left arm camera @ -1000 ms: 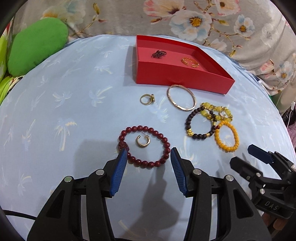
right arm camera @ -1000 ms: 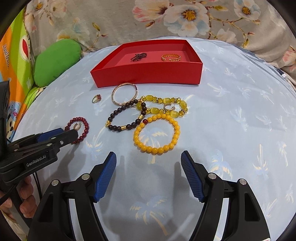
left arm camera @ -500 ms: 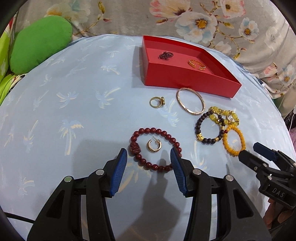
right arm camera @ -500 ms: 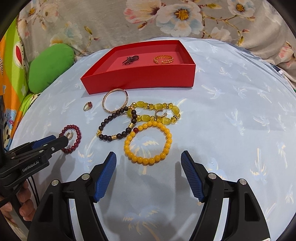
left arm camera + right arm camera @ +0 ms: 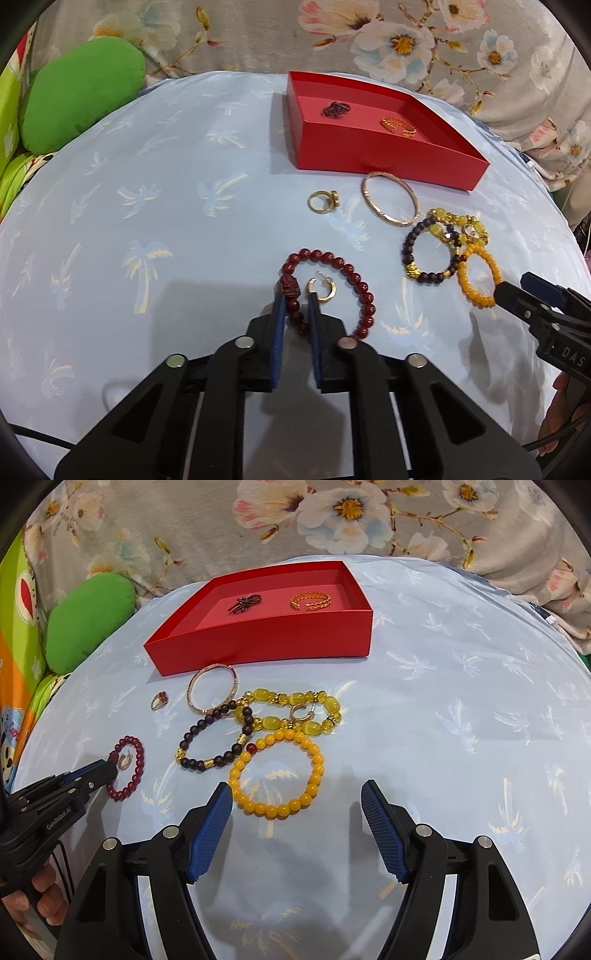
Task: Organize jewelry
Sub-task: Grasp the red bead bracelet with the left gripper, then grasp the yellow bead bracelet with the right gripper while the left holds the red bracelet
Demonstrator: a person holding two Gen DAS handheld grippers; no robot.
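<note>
While the left gripper [image 5: 295,308] was closing on the near-left arc of the dark red bead bracelet [image 5: 354,280], beads between its pads, the bracelet lay flat on the blue cloth [image 5: 147,221]. Red tray [image 5: 388,162] stood beyond, up and right. Right gripper [image 5: 297,805], jaws apart and empty, hovered by the yellow bracelet [image 5: 277,771].

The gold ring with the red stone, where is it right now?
In the right wrist view the gold ring lies on the blue cloth, just left of the gold bangle and in front of the red tray.
</note>
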